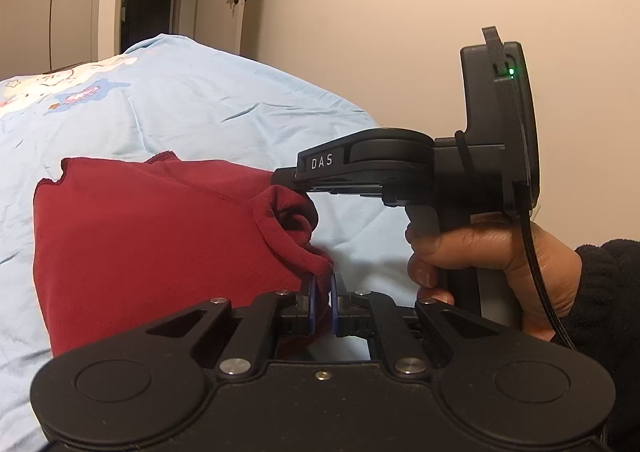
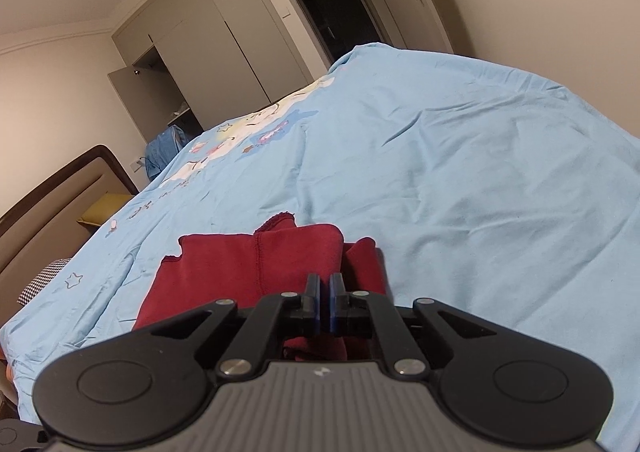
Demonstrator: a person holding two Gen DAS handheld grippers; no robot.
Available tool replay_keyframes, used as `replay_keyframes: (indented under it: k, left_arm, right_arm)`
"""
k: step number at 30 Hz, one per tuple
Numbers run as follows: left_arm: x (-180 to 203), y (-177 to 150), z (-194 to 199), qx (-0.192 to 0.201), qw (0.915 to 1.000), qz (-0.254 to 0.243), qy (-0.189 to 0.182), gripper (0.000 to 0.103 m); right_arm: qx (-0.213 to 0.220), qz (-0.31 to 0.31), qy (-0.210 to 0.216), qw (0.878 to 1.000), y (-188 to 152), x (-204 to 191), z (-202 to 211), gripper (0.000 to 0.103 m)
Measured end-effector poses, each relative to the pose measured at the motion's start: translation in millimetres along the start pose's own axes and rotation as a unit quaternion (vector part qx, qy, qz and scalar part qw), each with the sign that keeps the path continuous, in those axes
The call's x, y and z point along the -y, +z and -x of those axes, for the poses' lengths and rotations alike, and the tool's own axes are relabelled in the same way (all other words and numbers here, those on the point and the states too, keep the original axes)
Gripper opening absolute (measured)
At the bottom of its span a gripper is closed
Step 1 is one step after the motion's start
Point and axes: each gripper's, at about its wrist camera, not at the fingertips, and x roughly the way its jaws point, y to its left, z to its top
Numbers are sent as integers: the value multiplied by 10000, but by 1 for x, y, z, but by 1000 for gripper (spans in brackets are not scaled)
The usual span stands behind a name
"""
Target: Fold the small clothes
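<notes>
While we grip the red garment [image 1: 152, 236] near the bed's [image 1: 208, 104] near edge, left gripper [image 1: 323, 292] fingers pinch its corner and right gripper [image 2: 325, 292] fingers clamp another fold. Beyond it the blue sheet lies open. Only the left view shows the hand [image 1: 492, 272]; only the right, the wardrobe [image 2: 224, 36].

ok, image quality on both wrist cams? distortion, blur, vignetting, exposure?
Left wrist: strong fisheye bend, black vignette in the top corners, warm indoor light; red garment sharp, left gripper body near the lens slightly soft. Right wrist: same barrel bend curving the wardrobe and the blue bedsheet, dark corners, even exposure, no glare; doorway underexposed.
</notes>
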Motion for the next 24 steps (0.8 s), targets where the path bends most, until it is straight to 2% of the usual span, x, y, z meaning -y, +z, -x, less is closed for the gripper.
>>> replay_keyframes:
  k: [7,11,24]
  left_arm:
    - [2,0,-7,-66,9999,-93,-62,6]
    - [-2,0,-12,-200,9997,2,-108,6]
    - [-10,5,-24,-292,9993,98,-192,9]
  right_arm:
    - [177,70,-145,9997,2,2,7,4]
    - [85,-11,-209,9997,-2,9,7,4]
    - [-111,-96,-382,9992,-17,17,6,4]
